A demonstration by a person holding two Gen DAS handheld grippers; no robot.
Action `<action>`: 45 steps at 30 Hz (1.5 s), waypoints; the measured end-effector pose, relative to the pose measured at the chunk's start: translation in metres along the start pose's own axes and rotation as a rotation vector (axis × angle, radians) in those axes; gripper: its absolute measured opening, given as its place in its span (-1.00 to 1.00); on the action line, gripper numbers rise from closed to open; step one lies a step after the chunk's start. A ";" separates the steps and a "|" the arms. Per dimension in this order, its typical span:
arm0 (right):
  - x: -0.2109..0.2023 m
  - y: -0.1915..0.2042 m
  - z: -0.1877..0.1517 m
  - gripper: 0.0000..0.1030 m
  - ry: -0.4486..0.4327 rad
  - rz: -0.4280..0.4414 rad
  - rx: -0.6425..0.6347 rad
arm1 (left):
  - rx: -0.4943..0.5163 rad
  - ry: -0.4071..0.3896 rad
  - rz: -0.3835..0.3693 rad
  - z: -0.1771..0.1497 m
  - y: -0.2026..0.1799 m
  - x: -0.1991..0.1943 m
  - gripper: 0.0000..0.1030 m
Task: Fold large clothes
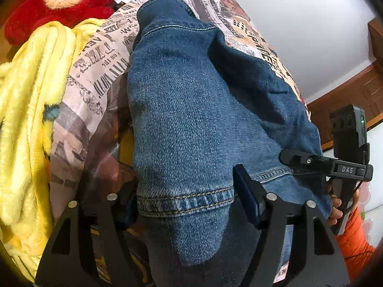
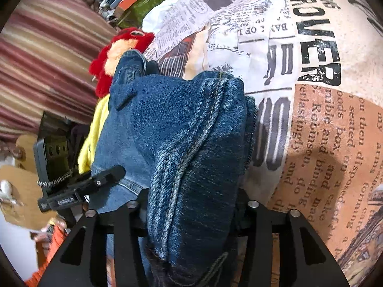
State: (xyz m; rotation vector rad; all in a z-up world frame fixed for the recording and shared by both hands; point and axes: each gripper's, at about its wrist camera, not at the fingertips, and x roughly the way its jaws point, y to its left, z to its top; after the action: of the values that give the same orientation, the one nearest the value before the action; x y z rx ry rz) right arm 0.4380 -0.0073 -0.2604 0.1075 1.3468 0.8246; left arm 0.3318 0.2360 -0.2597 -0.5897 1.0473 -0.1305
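Note:
A blue denim garment (image 1: 191, 110) lies folded in a long bundle on the newspaper-print bed cover (image 1: 100, 71). My left gripper (image 1: 186, 191) straddles its stitched hem, jaws apart; the right pad (image 1: 249, 198) stands just off the fold and the left finger is in shadow. My right gripper (image 2: 194, 196) straddles the other end of the denim (image 2: 182, 124), where thick seams run down between its fingers, which the cloth mostly hides. Each gripper shows in the other's view: the right one (image 1: 301, 160) at the denim's edge, the left one (image 2: 105, 179) likewise.
A yellow fleece blanket (image 1: 28, 119) is heaped left of the denim, with a red plush toy (image 1: 59, 2) behind it. A hand in an orange sleeve (image 1: 354, 234) holds the right gripper. Striped cloth (image 2: 43, 59) hangs at the far left, and printed cover (image 2: 311, 119) spreads to the right.

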 end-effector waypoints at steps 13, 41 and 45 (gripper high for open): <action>-0.059 0.035 -0.029 0.27 -0.127 -0.260 -0.170 | 0.223 -0.140 0.220 -0.027 -0.055 -0.059 0.37; -0.123 0.082 -0.113 0.38 -0.314 -0.445 -0.290 | 0.275 -0.302 0.406 -0.086 -0.104 -0.118 0.38; -0.156 0.101 -0.118 0.38 -0.418 -0.427 -0.297 | 0.285 -0.425 0.379 -0.087 -0.131 -0.153 0.38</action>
State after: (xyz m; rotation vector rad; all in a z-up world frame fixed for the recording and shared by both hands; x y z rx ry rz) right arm 0.2873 -0.0697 -0.1122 -0.2249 0.8013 0.5877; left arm 0.2027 0.1489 -0.1045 -0.1408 0.6930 0.1716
